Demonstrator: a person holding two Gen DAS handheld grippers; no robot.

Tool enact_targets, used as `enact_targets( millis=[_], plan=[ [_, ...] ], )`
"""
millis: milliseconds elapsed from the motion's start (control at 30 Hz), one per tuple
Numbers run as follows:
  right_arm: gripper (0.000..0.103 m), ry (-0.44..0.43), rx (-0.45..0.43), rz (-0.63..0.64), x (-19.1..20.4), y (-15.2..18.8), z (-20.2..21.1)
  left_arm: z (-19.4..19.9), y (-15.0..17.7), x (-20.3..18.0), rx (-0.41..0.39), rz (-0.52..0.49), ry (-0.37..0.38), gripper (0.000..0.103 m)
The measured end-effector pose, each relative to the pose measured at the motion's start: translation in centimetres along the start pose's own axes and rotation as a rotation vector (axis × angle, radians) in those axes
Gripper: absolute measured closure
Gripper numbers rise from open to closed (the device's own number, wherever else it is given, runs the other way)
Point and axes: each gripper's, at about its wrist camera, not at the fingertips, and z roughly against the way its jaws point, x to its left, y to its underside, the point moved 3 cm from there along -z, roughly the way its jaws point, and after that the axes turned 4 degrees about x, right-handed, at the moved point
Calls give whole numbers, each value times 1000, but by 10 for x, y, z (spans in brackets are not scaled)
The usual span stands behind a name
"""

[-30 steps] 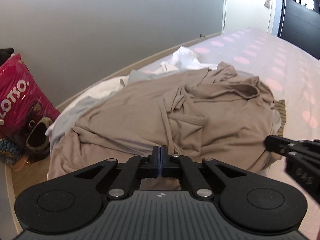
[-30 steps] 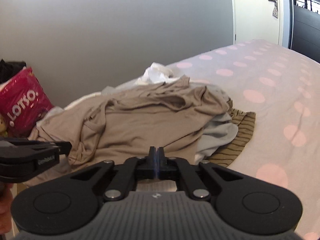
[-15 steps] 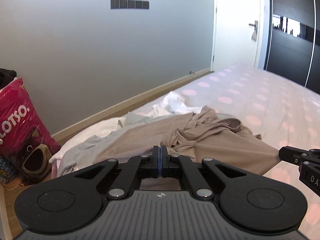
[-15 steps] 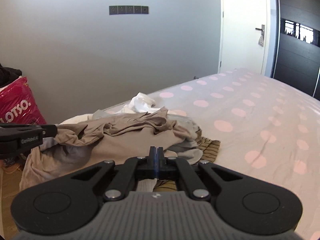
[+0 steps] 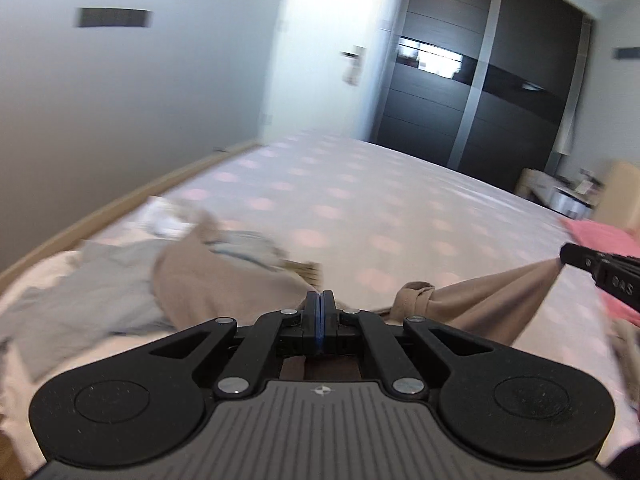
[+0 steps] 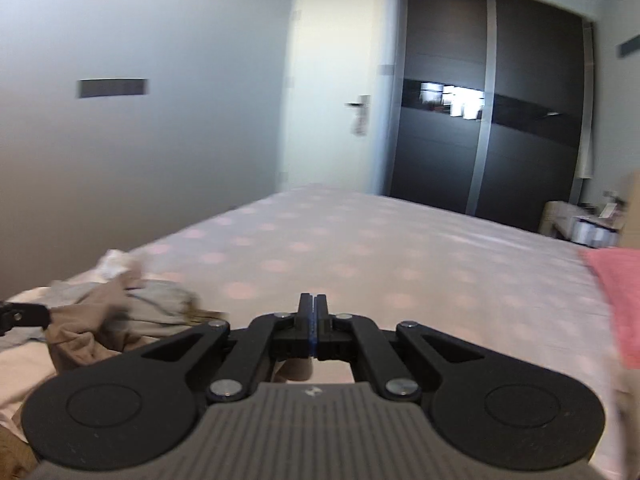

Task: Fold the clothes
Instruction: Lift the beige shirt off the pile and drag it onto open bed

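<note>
A tan garment [image 5: 480, 296] hangs stretched between my two grippers above the bed. My left gripper [image 5: 320, 298] has its jaws pressed together, and in the right wrist view it [image 6: 40, 315] pinches a bunched corner of the tan garment [image 6: 84, 336]. My right gripper [image 6: 313, 302] is shut too; the left wrist view shows it [image 5: 566, 255] gripping the other end, from which the cloth fans out. Part of the tan garment still trails over the pile at the left. The frames are motion-blurred.
A pile with grey clothes [image 5: 80, 300], a white piece [image 5: 160, 216] and a striped item lies on the left of the pink-dotted bed sheet [image 5: 360, 200]. A pink cloth [image 6: 616, 280] lies at the right edge. Beyond the bed stand a white door, a dark wardrobe and a bedside table.
Both grippers rose and swung right, away from the pile, pulling the tan garment up and across the bed. The pink bag on the floor has left view.
</note>
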Motion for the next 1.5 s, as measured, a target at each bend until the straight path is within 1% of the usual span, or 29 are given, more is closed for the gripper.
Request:
enact_targets(
  millis=[33,100,167,200,300,333,433,533,567,600,633,667,700,733,800,933,1000,1067,1167,1267,1433,1500],
  plan=[
    [103,51,6,-6,-18,4,10,0,4,-16,16,-26,46,103],
    [103,118,65,-36,-45,24,23,-2,16,-47,51,-83,125,103],
    [103,184,125,-67,-73,44,36,-5,34,-76,94,-143,169,103],
    [103,217,155,-83,-86,54,42,-9,45,-87,122,-167,178,103],
    [103,316,246,-130,-127,84,63,-25,82,-112,223,-227,184,103],
    [103,329,283,-151,-132,96,64,-30,95,-117,264,-240,186,103],
    [103,354,391,-189,-144,136,68,-39,132,-130,377,-275,196,103],
    [103,344,456,-227,-152,167,72,-43,157,-143,445,-349,181,103],
    [98,349,471,-223,-150,175,73,-46,164,-146,460,-374,168,103],
    [97,357,477,-217,-148,182,75,-45,170,-149,471,-397,155,103],
    [91,359,479,-219,-147,190,81,-44,175,-151,477,-413,142,103],
    [78,342,481,-234,-145,197,83,-44,179,-151,481,-427,129,103],
    [73,310,482,-264,-142,202,84,-44,183,-151,484,-440,116,103],
    [73,276,483,-294,-138,207,84,-44,187,-151,489,-453,106,103],
    [72,179,503,-369,-127,217,78,-46,191,-148,499,-472,93,103],
    [73,-42,561,-491,-94,228,58,-51,193,-146,488,-484,105,103],
    [71,-112,567,-536,-79,233,46,-55,197,-148,491,-509,96,103],
    [68,-150,587,-580,-69,238,35,-59,200,-150,495,-534,84,102],
    [67,-207,618,-644,-58,245,21,-66,204,-148,517,-543,72,102],
    [67,-224,656,-686,-54,252,9,-73,206,-146,542,-544,61,102],
    [63,-259,722,-743,-39,267,-13,-86,206,-142,578,-514,40,102],
    [63,-250,707,-736,-34,267,-19,-90,208,-141,589,-509,39,102]
  ],
)
